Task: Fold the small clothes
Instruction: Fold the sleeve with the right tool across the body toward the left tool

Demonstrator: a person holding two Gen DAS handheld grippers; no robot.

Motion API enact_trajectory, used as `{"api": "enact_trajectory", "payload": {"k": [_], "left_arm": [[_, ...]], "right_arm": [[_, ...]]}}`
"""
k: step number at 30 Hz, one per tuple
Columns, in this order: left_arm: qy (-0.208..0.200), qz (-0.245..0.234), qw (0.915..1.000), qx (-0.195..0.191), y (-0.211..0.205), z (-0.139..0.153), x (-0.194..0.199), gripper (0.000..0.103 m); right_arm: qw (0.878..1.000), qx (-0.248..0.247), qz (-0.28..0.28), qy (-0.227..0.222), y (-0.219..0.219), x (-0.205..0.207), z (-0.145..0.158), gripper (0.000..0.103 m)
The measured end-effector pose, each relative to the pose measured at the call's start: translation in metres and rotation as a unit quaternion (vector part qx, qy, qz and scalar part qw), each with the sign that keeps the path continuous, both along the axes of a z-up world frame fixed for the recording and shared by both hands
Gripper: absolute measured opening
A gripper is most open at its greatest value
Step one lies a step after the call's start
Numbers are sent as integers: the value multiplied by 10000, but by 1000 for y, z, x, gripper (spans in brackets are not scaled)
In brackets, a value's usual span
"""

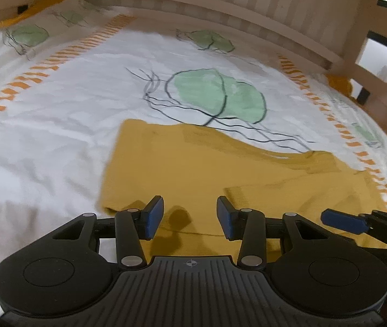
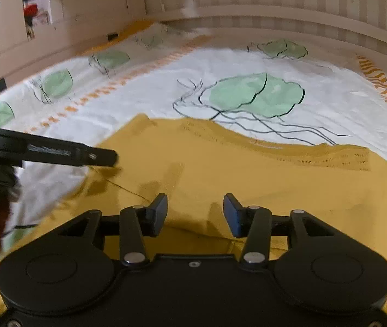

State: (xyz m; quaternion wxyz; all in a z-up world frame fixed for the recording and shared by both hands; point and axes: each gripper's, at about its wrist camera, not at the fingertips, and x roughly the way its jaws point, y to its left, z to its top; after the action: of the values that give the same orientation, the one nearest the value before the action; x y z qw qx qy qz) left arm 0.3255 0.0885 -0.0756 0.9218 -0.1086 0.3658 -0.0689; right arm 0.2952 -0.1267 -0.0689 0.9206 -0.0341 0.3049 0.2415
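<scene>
A mustard-yellow small garment (image 1: 198, 169) lies spread flat on the bed sheet; it also fills the right wrist view (image 2: 248, 177). My left gripper (image 1: 190, 216) is open and empty, just above the garment's near edge. My right gripper (image 2: 195, 212) is open and empty over the garment's near part. A blue pad of the right gripper's finger (image 1: 343, 222) shows at the right of the left wrist view. A black finger of the left gripper (image 2: 70, 154) reaches in from the left in the right wrist view, over the garment's left edge.
The white bed sheet (image 1: 57, 114) has green leaf prints (image 1: 218, 92) and orange dashed stripes (image 1: 43, 75). A striped headboard and wall (image 1: 220, 2) stand behind the bed. A wooden bed frame (image 1: 357, 62) rises at the right.
</scene>
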Motion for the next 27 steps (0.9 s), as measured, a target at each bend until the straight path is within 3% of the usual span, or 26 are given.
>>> {"api": "enact_trajectory", "payload": {"k": [6,15,19,24,25,27], "left_arm": [[256,-327,9982,-434,-24,-7,5,41],[380,-623,9972,-163,-55,-23,19,41],[405,-634,9970,-186,-59,-26,25,41],[482,-583,9969,-215,-63,-27,32,41],[483,-569,9970,-198,-63,-27,32,40],[458,-614,9970,-70,-66,-26,32,24]], "right_arm": [[9987,310,-379,143,-33,-6,5,55],[9930,103,-1061,501,-79,-31,-26,58],[9930,-90,-1146,283,-80,-44,-40,61],[9941,-351,-1029,-42,-67,-52,-46,72],[9942,-353,-1013,-61,-66,-52,-47,74],[9946,-280,-995,-47,-68,-52,-48,77]]}}
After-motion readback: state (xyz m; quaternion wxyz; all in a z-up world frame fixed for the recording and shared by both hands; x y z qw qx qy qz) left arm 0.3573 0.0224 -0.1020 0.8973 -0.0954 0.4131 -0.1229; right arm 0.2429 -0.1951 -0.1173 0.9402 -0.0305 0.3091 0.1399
